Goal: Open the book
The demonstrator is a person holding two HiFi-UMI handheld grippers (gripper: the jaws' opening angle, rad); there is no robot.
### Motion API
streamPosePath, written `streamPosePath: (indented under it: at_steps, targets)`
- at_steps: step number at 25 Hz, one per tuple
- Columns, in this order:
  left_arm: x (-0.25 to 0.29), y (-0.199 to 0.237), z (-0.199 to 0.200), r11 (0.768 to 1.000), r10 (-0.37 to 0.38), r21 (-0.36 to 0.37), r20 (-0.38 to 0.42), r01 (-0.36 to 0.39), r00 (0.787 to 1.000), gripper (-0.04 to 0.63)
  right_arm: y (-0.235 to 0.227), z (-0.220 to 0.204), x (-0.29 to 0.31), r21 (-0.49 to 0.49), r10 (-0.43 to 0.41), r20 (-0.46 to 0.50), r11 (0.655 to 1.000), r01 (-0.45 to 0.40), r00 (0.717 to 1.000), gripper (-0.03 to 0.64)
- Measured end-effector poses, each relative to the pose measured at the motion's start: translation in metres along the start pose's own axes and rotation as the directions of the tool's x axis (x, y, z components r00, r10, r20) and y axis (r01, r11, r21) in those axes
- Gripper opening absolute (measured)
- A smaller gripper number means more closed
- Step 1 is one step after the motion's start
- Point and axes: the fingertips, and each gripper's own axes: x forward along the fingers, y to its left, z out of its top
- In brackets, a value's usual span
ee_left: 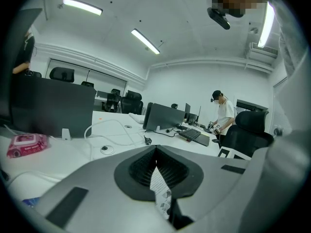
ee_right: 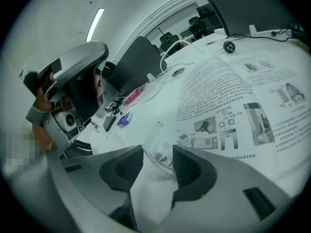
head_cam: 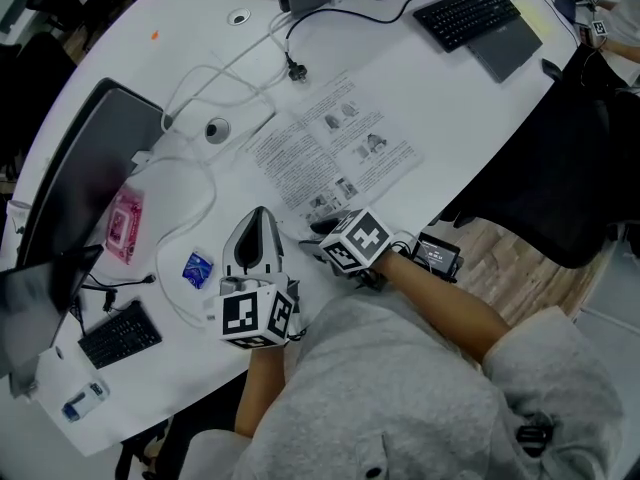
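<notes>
Open on a white surface (head_cam: 440, 88): a book (head_cam: 335, 153) lies flat near the surface's front edge, its two pages facing up. The spread carries dense columns of small print alongside boxed pictures and diagrams.

Nearest the camera, a person in a grey sleeve holds the right gripper (ee_right: 158, 161) at the book's near edge. Its fingers (ee_right: 189, 171) stand spread, with white page between them and neither pad pressing on it. Just beside it, off the book's near left corner, the left gripper (head_cam: 262, 218) points towards the book with its fingers (ee_left: 138, 171) pressed together at the tips. A strip of printed page shows in the slit below them; whether it is pinched cannot be told.

To the left lie a blue sachet (head_cam: 197, 268) and a small black keyboard (head_cam: 120, 334). A pink pack (head_cam: 125, 223) rests a little further back, against the foot of a dark monitor (head_cam: 90, 158).

Beyond the book sit a round cable port (head_cam: 217, 130) and a black plug (head_cam: 296, 71) on a loose white cord. Further back is a larger black keyboard (head_cam: 468, 13), with a black chair (head_cam: 570, 168) drawn up on the right. Far across the room, in the left gripper view, another person (ee_left: 224, 115) stands at a desk.
</notes>
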Motion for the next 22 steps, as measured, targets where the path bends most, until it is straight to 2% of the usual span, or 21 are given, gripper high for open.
streamPosePath:
  at_steps: [3, 7, 11, 14, 16, 17, 20, 22]
  targets:
    - [-0.003, -0.001, 0.001, 1.0, -0.007, 0.003, 0.004, 0.007, 1.0, 0.011, 0.013, -0.012, 0.0, -0.001, 0.027, -0.003, 1.0, -0.027, 1.0, 0.206]
    - [-0.004, -0.003, 0.003, 1.0, -0.024, 0.01, 0.017, 0.024, 1.0, 0.011, 0.019, -0.014, -0.02, -0.076, -0.001, 0.075, 0.997, 0.007, 0.997, 0.206]
    - [-0.005, -0.01, 0.001, 0.999, -0.043, 0.022, 0.013, 0.043, 0.999, 0.011, 0.028, -0.003, -0.064, -0.165, 0.016, 0.152, 0.986, 0.01, 0.988, 0.199]
    - [-0.006, -0.02, 0.008, 0.998, -0.061, 0.022, 0.031, 0.06, 0.998, 0.011, 0.03, 0.017, -0.121, -0.19, 0.03, 0.263, 0.982, 0.021, 0.964, 0.174]
    - [-0.005, -0.024, 0.015, 0.997, -0.069, 0.028, 0.048, 0.068, 0.996, 0.011, 0.021, 0.039, -0.168, -0.198, -0.011, 0.378, 0.976, 0.093, 0.926, 0.129]
    - [-0.005, -0.027, 0.017, 0.997, -0.071, 0.031, 0.053, 0.069, 0.996, 0.011, 0.014, 0.048, -0.193, -0.185, -0.042, 0.441, 0.973, 0.137, 0.896, 0.096]
    - [-0.008, -0.034, 0.024, 0.997, -0.072, 0.043, 0.067, 0.07, 0.995, 0.011, -0.004, 0.067, -0.265, -0.109, -0.129, 0.603, 0.964, 0.241, 0.787, 0.063]
    - [-0.011, -0.037, 0.027, 0.997, -0.068, 0.052, 0.076, 0.064, 0.995, 0.011, -0.01, 0.071, -0.303, -0.076, -0.194, 0.667, 0.943, 0.325, 0.719, 0.06]
